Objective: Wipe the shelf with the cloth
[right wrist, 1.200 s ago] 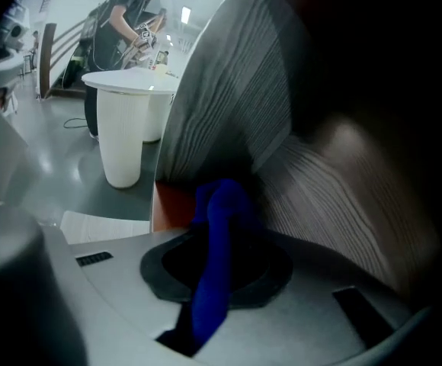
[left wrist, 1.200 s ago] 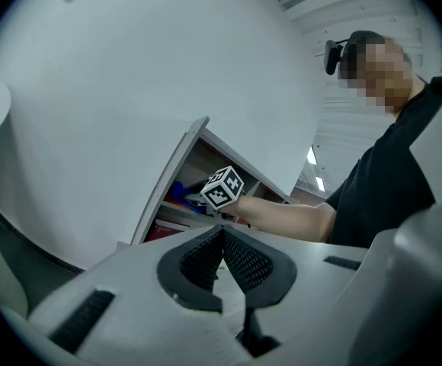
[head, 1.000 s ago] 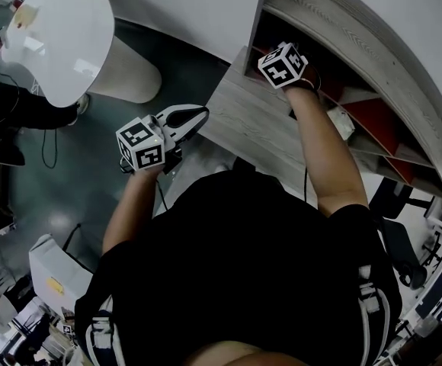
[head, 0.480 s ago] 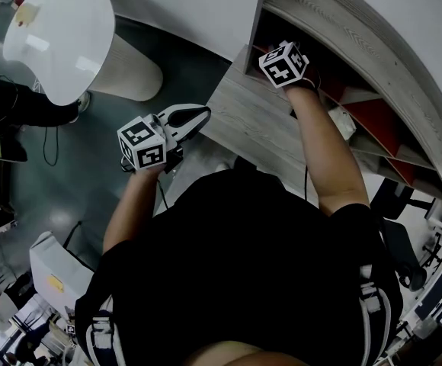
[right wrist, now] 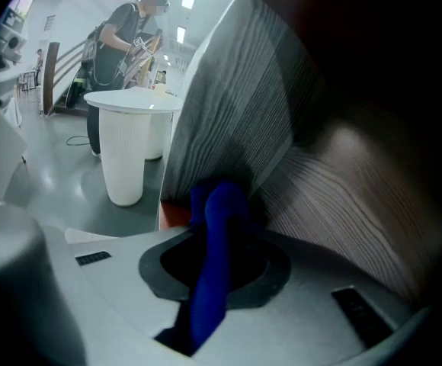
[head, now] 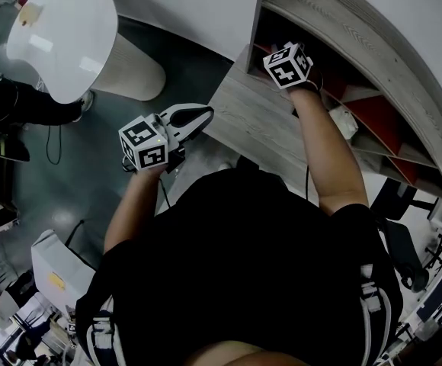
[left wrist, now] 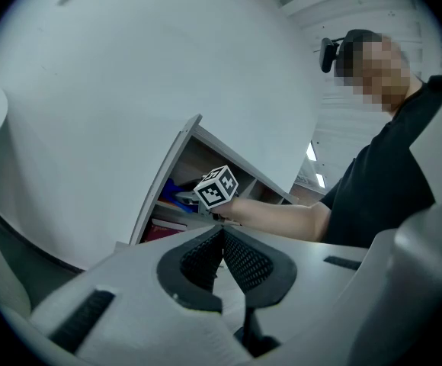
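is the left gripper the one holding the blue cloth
No, the left gripper has its jaws closed on nothing, while the blue cloth is pinched in the right gripper against the shelf.

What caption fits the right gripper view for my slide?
The right gripper, shut on the blue cloth, inside the wood-grain shelf.

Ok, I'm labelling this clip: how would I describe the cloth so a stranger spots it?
Find the grey wood-grain shelf unit on the desk; the right gripper reaches into its end compartment. The cloth is the strip pinched between its jaws, bright blue against the grey boards.
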### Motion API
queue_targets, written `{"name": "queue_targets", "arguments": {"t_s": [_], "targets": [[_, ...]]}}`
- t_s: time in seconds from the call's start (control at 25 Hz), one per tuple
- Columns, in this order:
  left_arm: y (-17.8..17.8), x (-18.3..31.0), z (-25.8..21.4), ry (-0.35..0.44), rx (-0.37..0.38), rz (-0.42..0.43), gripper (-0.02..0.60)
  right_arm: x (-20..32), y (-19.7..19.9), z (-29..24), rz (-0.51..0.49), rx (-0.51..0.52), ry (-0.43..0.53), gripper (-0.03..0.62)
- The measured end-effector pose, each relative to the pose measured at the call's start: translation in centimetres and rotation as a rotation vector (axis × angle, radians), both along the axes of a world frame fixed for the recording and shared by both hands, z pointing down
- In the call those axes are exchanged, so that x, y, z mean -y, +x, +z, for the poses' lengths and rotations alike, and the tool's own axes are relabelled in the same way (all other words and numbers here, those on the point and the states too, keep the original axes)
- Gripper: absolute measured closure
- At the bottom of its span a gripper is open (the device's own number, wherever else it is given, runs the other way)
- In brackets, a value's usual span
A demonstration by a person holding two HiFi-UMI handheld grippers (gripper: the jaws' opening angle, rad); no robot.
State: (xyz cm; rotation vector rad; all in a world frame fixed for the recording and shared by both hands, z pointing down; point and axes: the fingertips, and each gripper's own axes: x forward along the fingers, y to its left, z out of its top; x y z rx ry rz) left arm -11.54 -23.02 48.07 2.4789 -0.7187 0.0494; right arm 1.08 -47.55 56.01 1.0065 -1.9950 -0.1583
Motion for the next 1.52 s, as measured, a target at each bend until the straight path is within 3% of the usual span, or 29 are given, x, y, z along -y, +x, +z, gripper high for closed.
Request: {"name": "queue_targets", "arguments": {"t_s": [0.36, 0.56, 1.04, 1.52], "targets": [[0.6, -1.4, 0.0, 0.001, 0.009, 0.019, 0.565, -2.3, 0.2, -1.2, -0.004, 0.058, 0.006, 0.539], [1.0, -2.0, -0.4, 0.016, 0.009, 0.035, 0.565, -4.2, 0.3, -2.9, 0.000, 0.152, -0.002, 0.539], [0.7, -4.2, -3.1, 0.086, -0.003, 0.056, 0.565, -11.6, -0.8, -12.1, -0.039, 0.402, 0.081, 0.539], [0.5, -6.3, -4.0, 0.118, -0.006, 0.106, 0.565, -17.9, 1.5, -16.6, -0.019, 0.472, 0.145, 0.539]]}}
